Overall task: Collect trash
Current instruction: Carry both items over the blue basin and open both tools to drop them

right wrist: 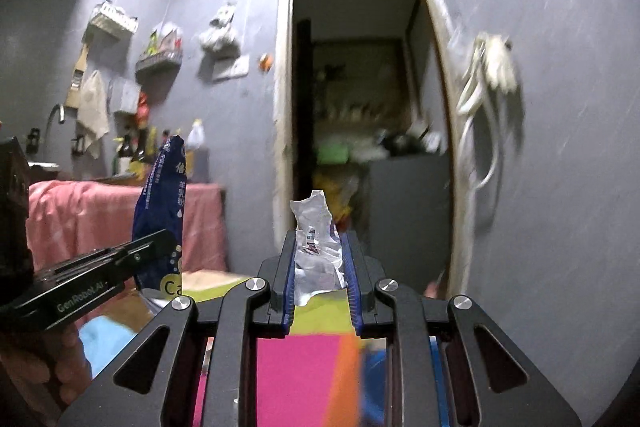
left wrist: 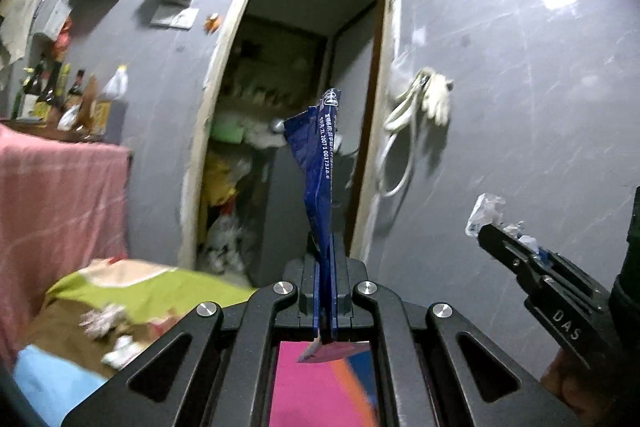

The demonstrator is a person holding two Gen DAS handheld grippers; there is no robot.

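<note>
A dark blue wrapper (left wrist: 316,163), printed with white lettering and creased down its length, is clamped upright between the fully closed jaws of the left gripper (left wrist: 325,259), its top end standing free in front of the doorway (left wrist: 304,67). A crumpled wad of clear, silvery plastic (right wrist: 316,247) is pinched between the blue-lined fingers (right wrist: 289,267) of the right gripper (right wrist: 318,259), whose jaws are held narrowly apart by the wad, one end of it poking out beyond the tips. Both grippers are held level and side by side, well above the surface below. That surface is seen only at the bottom edge: a cloth with green, tan and light blue patches (left wrist: 132,291), on which more crumpled white scraps (left wrist: 102,321) are left lying, and a bright pink and orange patch (right wrist: 304,379) showing through the gripper frames. The room is walled in grey tiles (left wrist: 520,107), with a dark doorway straight ahead and cluttered shelves blurred beyond it. A counter draped in pink cloth (left wrist: 60,195) is seen at the left, with bottles (left wrist: 76,95) stood on it. A white glove and a coiled hose (left wrist: 424,103) are hung by the door frame, and small wall racks (right wrist: 158,61) are mounted higher up.
</note>
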